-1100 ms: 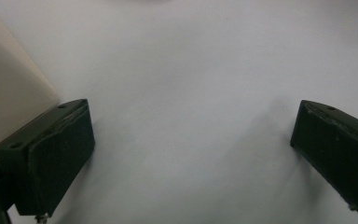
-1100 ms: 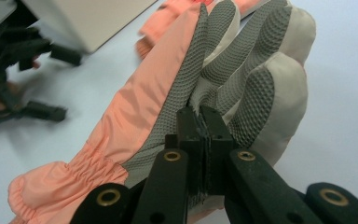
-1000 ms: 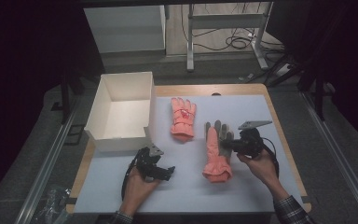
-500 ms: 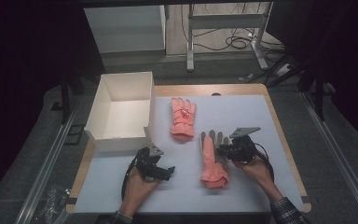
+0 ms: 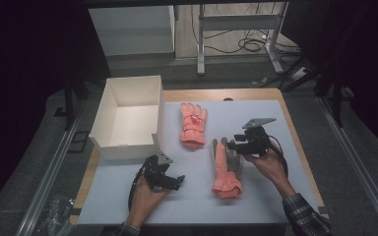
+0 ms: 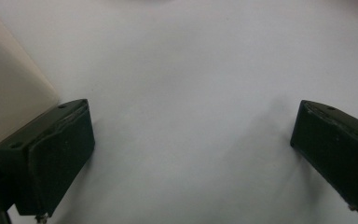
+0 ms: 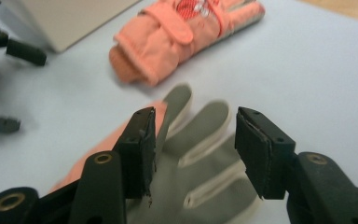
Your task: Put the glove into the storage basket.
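Two orange gloves lie on the white mat. The far glove lies back-up beside the box. The near glove lies palm-up, and its grey palm shows in the right gripper view. My right gripper hovers over that glove's grey fingers. Its jaws have just been opening and stand apart, with the fingers between them but not pinched. My left gripper rests open on the bare mat left of the near glove, with nothing between its jaws.
An open white box stands at the mat's back left corner, close to the left gripper. The wooden table edge frames the mat. Dark floor with cables and a metal stand lies beyond.
My right gripper shifted slightly left and opened, letting go of the near glove's fingers. That glove slid a little left and toward me. The left gripper stayed still.
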A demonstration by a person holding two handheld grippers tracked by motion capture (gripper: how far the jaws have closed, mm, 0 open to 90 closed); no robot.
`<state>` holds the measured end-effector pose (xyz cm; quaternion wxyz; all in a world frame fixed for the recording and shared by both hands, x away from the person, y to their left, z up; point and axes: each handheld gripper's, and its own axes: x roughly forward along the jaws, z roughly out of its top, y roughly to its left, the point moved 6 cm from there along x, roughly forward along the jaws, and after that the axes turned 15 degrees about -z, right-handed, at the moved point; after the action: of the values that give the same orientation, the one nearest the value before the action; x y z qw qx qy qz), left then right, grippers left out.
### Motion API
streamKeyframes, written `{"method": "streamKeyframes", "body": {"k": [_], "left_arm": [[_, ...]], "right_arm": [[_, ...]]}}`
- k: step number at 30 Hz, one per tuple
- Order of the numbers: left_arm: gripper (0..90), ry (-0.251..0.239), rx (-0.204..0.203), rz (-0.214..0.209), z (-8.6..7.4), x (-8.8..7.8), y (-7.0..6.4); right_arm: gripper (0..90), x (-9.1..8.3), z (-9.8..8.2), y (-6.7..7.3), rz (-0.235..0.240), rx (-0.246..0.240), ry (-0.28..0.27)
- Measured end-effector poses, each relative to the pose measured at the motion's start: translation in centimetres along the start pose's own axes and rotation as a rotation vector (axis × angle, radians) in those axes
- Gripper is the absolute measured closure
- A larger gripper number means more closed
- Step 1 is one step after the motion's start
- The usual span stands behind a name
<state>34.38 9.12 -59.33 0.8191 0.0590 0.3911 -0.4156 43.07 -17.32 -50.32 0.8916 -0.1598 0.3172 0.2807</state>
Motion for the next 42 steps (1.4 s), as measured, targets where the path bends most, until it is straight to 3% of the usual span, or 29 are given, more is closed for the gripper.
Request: {"method": "streamKeyframes", "body": {"k": [7, 14, 21, 31, 42], "left_arm": [[0.0, 0.003, 0.002, 0.000, 0.0, 0.0, 0.0], [0.0, 0.003, 0.002, -0.001, 0.0, 0.0, 0.0], [0.0, 0.005, 0.003, -0.001, 0.0, 0.0, 0.0], [0.0, 0.004, 0.003, 0.000, 0.0, 0.0, 0.0], [0.0, 0.002, 0.002, -0.001, 0.0, 0.0, 0.0]], "right_arm": [[37.6, 2.3, 3.1, 0.0, -0.020, 0.026, -0.017], [39.2, 5.0, 5.1, 0.5, -0.026, 0.029, 0.005], [44.0, 7.3, 6.7, 1.5, -0.019, -0.025, 0.016], [37.8, 10.6, 8.9, 2.2, -0.023, 0.015, 0.013], [37.2, 14.3, 9.9, 3.3, -0.028, -0.063, 0.053]]}}
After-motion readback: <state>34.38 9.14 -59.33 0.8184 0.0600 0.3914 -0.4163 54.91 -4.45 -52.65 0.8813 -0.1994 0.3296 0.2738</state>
